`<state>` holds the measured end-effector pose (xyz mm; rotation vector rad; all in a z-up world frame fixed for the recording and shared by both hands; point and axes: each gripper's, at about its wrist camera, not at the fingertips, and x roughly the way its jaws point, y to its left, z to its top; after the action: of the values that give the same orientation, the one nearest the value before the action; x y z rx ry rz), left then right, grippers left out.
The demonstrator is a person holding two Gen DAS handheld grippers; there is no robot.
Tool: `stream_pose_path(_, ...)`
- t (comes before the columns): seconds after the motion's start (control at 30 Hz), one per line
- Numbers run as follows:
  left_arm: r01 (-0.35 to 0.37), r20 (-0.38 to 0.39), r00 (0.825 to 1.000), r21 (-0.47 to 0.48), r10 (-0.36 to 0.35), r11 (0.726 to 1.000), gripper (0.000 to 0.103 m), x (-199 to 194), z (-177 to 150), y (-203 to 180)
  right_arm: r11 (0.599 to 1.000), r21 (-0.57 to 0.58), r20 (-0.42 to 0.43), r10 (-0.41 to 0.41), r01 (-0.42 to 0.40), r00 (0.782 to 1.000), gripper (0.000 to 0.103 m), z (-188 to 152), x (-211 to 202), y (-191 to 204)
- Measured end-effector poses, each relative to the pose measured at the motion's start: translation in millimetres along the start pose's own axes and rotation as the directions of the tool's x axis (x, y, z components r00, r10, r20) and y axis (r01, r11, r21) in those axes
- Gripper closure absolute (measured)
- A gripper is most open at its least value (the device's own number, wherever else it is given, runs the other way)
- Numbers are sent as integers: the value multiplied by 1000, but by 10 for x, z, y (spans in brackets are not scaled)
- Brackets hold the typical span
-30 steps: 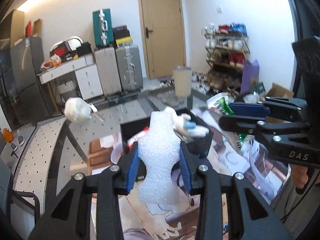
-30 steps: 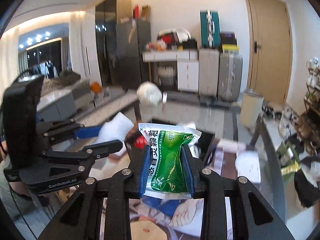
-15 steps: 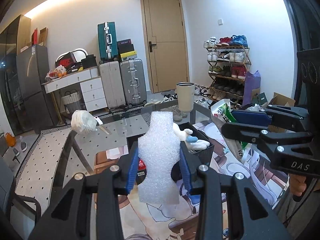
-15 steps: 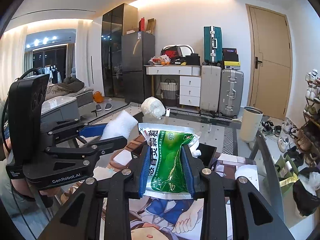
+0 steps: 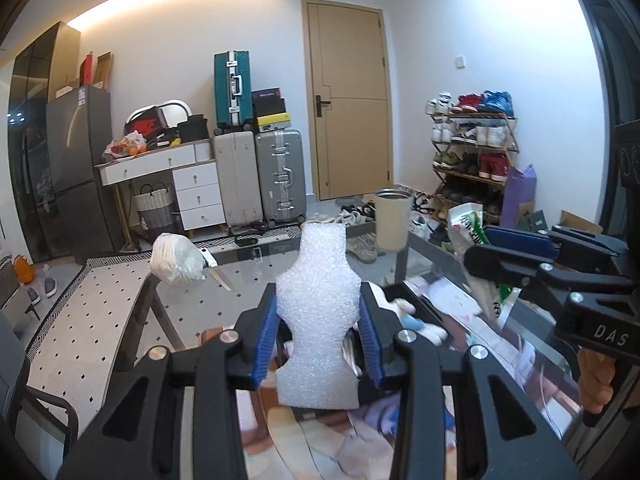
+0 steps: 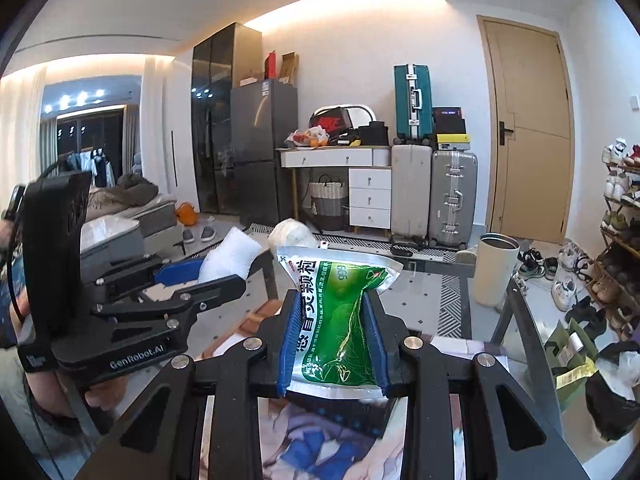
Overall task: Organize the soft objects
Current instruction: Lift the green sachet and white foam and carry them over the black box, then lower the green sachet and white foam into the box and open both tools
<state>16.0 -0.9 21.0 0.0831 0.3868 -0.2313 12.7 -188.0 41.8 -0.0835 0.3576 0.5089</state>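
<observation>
The left gripper (image 5: 319,344) is pinching a white foam piece (image 5: 318,320) between its blue pads (image 5: 267,340), the foam squeezed to a waist where the pads bite and standing upright above and below them. Ahead of it and to its left, a white bundle (image 5: 176,261) lies on the glass table (image 5: 248,276); straight ahead, just past the foam, a black bin (image 5: 396,300) holds a plush toy (image 5: 416,322). Farther ahead and to the right stands a beige cup (image 5: 393,219) near the table's far edge. To the right of the left gripper, seen from the left wrist, is the right gripper (image 5: 492,256), level with it and apart from it. The right gripper (image 6: 335,344) is clamped on a green pouch (image 6: 340,320), which is pressed in at its middle and fans out above the pads. From the right wrist, the left gripper (image 6: 216,270) sits to the left with the foam (image 6: 230,258) poking out of it. Ahead of the pouch are the bundle (image 6: 290,233) and, to the right, the cup (image 6: 496,270). Below both grippers lies a printed mat (image 6: 320,440).
</observation>
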Motion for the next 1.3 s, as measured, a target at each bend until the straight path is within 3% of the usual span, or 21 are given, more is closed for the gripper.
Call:
stream_pose_path(0.4, -29, 19, 999, -31, 29, 999, 66, 581, 258, 90, 1000, 14, -6, -15, 15, 1000, 72, 310, 612, -147)
stream_pose_path(0.67, -40, -22, 999, -36, 39, 999, 66, 742, 217, 110, 999, 43, -120, -8, 14, 993, 72, 265, 1006, -236)
stream_pose_path(0.87, -25, -95, 995, -66, 19, 998, 66, 853, 192, 145, 999, 47, -200, -11, 21, 980, 72, 239, 1187, -272)
stream_pose_path(1.1, -16, -260, 966, -83, -6, 996, 66, 1165, 51, 125, 997, 68, -326, -13, 37, 945, 72, 115, 1461, -350)
stream_pose_path(1.17, -7, -314, 949, -87, -21, 996, 66, 1257, 5, 106, 996, 77, -365, -9, 40, 931, 72, 81, 1546, -391)
stream_pose_path(1.3, -12, -369, 929, -94, -23, 996, 66, 1355, -80, 80, 995, 91, -414, 1, 41, 910, 72, -17, 1655, -434)
